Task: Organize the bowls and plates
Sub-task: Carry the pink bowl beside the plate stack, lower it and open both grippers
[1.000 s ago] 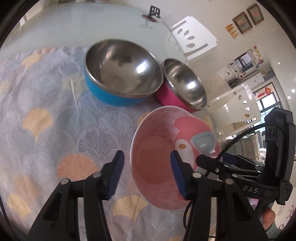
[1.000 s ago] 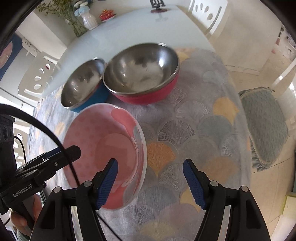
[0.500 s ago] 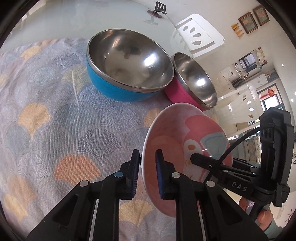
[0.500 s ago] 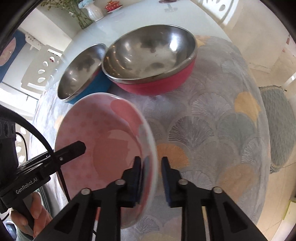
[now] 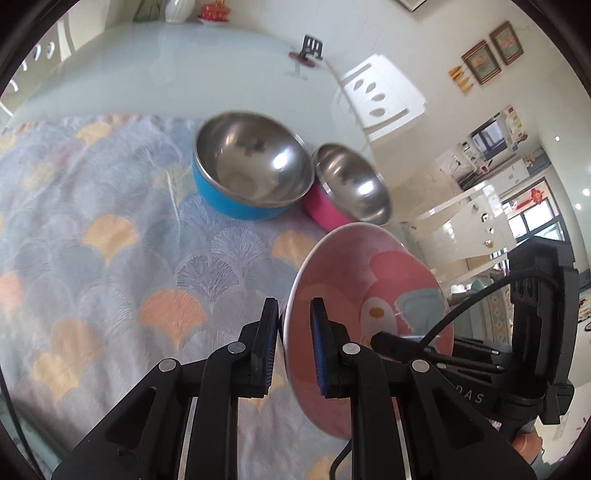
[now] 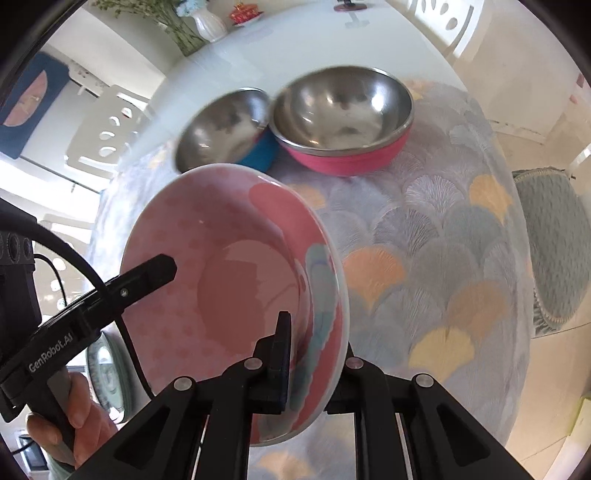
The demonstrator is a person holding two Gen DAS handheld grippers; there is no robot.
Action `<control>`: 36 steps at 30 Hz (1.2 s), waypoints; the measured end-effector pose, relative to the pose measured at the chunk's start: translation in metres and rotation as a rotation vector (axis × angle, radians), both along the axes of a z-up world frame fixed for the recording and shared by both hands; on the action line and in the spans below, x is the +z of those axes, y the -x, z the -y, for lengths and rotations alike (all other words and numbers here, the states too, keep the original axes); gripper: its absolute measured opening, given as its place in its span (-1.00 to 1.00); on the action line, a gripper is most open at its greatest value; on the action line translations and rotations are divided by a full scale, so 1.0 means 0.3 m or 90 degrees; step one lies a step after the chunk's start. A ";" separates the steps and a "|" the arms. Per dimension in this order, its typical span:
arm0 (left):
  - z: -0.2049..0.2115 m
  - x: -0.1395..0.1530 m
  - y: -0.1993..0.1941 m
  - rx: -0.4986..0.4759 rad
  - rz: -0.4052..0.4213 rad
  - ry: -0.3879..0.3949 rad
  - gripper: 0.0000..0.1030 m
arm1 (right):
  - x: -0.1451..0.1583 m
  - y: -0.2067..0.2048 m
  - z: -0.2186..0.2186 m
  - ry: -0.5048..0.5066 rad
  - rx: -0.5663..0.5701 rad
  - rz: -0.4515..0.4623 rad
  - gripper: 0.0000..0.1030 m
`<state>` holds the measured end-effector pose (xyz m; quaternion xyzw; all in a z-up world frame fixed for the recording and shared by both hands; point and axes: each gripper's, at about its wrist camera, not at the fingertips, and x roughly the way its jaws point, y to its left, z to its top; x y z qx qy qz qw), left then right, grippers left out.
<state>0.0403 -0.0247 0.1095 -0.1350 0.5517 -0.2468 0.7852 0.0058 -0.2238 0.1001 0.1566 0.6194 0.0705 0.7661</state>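
Pink ceramic plate with a cartoon print [image 5: 354,295] hangs tilted above the fan-patterned cloth [image 5: 110,240] on the worktop, its rim pinched on opposite sides by the left gripper [image 5: 293,339] and the right gripper [image 6: 314,354]. Beyond it, a blue-sided steel bowl [image 5: 251,173] and a pink-sided steel bowl [image 5: 351,188] sit touching.

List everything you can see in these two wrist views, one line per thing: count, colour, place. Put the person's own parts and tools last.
pink plate: 1, pink with a cartoon print, clamped at opposite rims
blue bowl: 1, blue outside, steel inside, on the cloth
red bowl: 1, red-pink outside, steel inside, beside the blue bowl
tablecloth: 1, grey-blue with orange fans, over the table
table: 1, pale glossy top
vase: 1, white, far table edge
left gripper: 1, black, shut on plate rim
right gripper: 1, black, shut on plate rim
hand: 1, holding the left gripper
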 end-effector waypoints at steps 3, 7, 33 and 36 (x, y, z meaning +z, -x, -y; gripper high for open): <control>-0.046 0.066 0.050 0.007 0.018 0.009 -0.72 | 0.071 0.059 -0.040 -0.002 0.002 0.013 -0.74; -0.110 0.133 0.126 0.012 0.039 0.016 -0.72 | 0.135 0.158 -0.101 -0.011 0.006 0.022 -0.73; -0.271 -0.142 0.509 -0.039 -0.083 -0.022 -0.72 | -0.092 0.509 -0.287 -0.002 -0.055 -0.102 -0.72; -0.277 -0.151 0.514 -0.040 -0.080 -0.027 -0.72 | -0.113 0.509 -0.281 -0.001 -0.068 -0.104 -0.72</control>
